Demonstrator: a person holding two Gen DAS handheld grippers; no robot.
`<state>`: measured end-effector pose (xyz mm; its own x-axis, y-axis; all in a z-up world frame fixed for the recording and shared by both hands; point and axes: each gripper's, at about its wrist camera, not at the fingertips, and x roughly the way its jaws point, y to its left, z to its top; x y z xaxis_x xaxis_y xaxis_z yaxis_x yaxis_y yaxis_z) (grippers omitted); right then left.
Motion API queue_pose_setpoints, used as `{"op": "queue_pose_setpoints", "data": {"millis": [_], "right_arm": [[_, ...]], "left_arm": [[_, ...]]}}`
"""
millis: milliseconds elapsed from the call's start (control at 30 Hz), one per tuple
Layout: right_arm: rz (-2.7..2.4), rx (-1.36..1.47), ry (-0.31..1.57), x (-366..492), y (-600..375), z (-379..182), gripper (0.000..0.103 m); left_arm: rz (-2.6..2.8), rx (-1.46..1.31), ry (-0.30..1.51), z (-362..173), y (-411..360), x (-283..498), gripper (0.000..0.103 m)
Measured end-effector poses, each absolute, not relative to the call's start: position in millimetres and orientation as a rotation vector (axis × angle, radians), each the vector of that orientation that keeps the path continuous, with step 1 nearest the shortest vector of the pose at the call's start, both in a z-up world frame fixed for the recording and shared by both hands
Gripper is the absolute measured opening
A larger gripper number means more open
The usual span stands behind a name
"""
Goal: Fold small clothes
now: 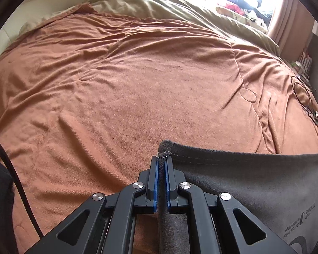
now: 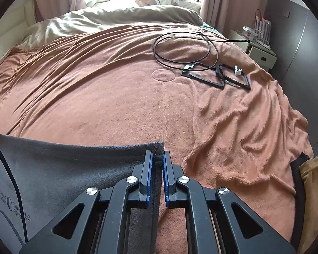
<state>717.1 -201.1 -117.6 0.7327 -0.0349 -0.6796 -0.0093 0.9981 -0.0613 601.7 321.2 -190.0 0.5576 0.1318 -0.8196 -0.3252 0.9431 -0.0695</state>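
Two corners of one dark grey garment [image 1: 254, 182] are pinched, one in each set of tongs. Soft, light and limp, it will sag between grips, so the hemmed corners are the right hold. Left tongs [image 1: 162, 158] are nearly closed on the left corner; right tongs [image 2: 158, 155] likewise on the right, though how firmly is hard to judge. Beyond, the garment's top edge hangs over the orange blanket [image 1: 137, 74] on the bed.
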Motion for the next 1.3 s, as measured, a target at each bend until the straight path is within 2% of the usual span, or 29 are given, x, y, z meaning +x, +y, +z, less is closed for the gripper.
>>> {"op": "queue_pose_setpoints", "data": {"millis": [67,133,167,200,433,600,733,900,1300], "right_arm": [[-0.053,-0.084,0.787,722.2,-199.5,-123.2,0.011],[-0.049,-0.062,0.808,721.1,-202.1,-120.2,0.019],[-0.027,-0.044,0.804,716.8,-203.5,-116.5,0.031],[-0.016,-0.042,0.794,711.8,-203.7,-112.2,0.038],[0.119,-0.094,0.803,670.1,-190.5,-102.4,0.038],[0.180,-0.146,0.860,650.2,-188.2,-116.2,0.021],[0.144,-0.174,0.894,653.2,-195.1,-133.4,0.021],[0.123,-0.127,0.934,670.9,-208.3,-150.9,0.009],[0.133,-0.186,0.876,673.7,-163.2,-103.8,0.009]], "left_arm": [[0.307,-0.156,0.989,-194.7,314.8,606.0,0.017],[0.314,-0.150,1.028,-196.7,312.6,602.8,0.017],[0.284,-0.181,1.027,-195.0,313.1,597.9,0.017],[0.269,-0.192,1.027,-193.3,312.9,594.3,0.017],[0.164,-0.187,1.036,-183.8,292.3,569.9,0.016],[0.109,-0.154,1.059,-191.6,276.0,557.7,0.012],[0.128,-0.151,1.087,-207.6,280.2,562.9,0.012],[0.155,-0.165,1.101,-223.8,286.5,571.1,0.011],[0.171,-0.159,1.055,-187.0,268.9,580.7,0.011]]}}
